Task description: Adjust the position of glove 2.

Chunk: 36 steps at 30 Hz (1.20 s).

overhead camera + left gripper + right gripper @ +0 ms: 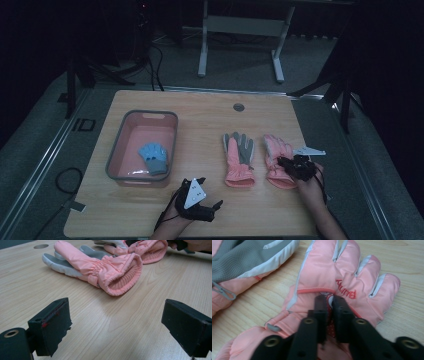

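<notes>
- Under right gripper (329,302): right pink glove (342,282), back fabric pinched between nearly closed jaws.
- Ahead of left gripper (115,325), jaws wide: left pink glove (100,267), untouched.

A dim lab or recording studio, not a home. The wooden counter (200,107) stands alone on grey carpet (30,150), ringed by black stands (75,80) and loose cables (157,67). Another desk frame (240,30) stands behind.

You had two salmon-pink gloves (239,161), one with a grey mesh palm edged white, one (342,277) lettered red; a light-blue glove (153,157) lay in a pink, grey-rimmed basin (116,145).
</notes>
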Each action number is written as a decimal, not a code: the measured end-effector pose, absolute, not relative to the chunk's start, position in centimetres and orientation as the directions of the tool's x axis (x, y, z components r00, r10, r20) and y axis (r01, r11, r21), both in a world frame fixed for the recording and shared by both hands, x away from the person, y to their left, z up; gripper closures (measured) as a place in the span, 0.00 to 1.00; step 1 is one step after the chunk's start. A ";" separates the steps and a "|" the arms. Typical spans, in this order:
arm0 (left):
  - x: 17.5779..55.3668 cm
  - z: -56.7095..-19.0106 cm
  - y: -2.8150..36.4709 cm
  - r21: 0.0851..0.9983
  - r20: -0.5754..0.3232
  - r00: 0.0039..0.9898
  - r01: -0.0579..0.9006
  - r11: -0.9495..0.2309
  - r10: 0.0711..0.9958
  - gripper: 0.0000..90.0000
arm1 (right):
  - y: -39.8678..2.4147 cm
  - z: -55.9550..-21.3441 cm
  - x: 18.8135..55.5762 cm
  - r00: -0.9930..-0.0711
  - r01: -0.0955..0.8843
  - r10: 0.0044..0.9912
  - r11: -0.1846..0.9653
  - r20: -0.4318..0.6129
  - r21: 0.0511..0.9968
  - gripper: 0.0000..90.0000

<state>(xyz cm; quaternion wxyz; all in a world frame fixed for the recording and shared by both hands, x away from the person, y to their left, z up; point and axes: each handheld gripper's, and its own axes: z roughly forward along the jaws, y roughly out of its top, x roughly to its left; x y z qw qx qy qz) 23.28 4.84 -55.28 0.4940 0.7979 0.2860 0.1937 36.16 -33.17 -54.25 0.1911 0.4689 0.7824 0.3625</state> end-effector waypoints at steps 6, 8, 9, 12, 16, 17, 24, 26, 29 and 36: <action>23.3 -55.2 4.9 0.902 0.018 0.759 0.269 -0.338 0.651 0.10 | -33.0 -52.4 35.5 -0.433 0.581 0.901 0.258 0.025 0.772 0.99; 23.4 -55.2 4.9 0.902 0.020 0.757 0.268 -0.338 0.653 0.10 | -33.0 -51.0 35.0 -0.405 0.569 0.914 0.227 0.029 0.790 0.99; 23.4 -55.2 4.9 0.900 0.020 0.756 0.270 -0.341 0.654 0.10 | -32.8 -50.1 34.8 -0.402 0.562 0.915 0.221 0.030 0.797 0.99; 23.4 -55.2 4.9 0.901 0.019 0.752 0.273 -0.337 0.659 0.10 | -31.8 -47.2 34.3 -0.395 0.552 0.918 0.209 0.032 0.807 0.99; 23.4 -55.1 5.0 0.903 0.025 0.745 0.270 -0.335 0.667 0.10 | -29.4 -43.8 33.4 -0.404 0.521 0.914 0.203 0.030 0.829 0.99; 23.4 -55.0 5.0 0.902 0.025 0.742 0.272 -0.334 0.670 0.10 | -28.6 -43.1 33.3 -0.408 0.519 0.912 0.204 0.031 0.830 0.99; 23.5 -54.8 5.3 0.904 0.044 0.708 0.273 -0.330 0.705 0.10 | -23.2 -41.4 32.7 -0.425 0.514 0.905 0.222 0.021 0.829 0.99; 23.5 -54.7 5.3 0.906 0.053 0.699 0.268 -0.329 0.714 0.10 | -21.9 -41.5 32.8 -0.436 0.518 0.899 0.229 0.025 0.824 0.99; 23.5 -54.8 5.3 0.907 0.063 0.694 0.260 -0.331 0.718 0.10 | -20.3 -41.8 33.0 -0.441 0.536 0.896 0.220 0.048 0.815 0.99; 23.6 -54.7 5.5 0.923 0.051 0.685 0.247 -0.297 0.727 0.10 | -18.3 -44.8 33.9 -0.433 0.583 0.901 0.259 0.025 0.770 0.99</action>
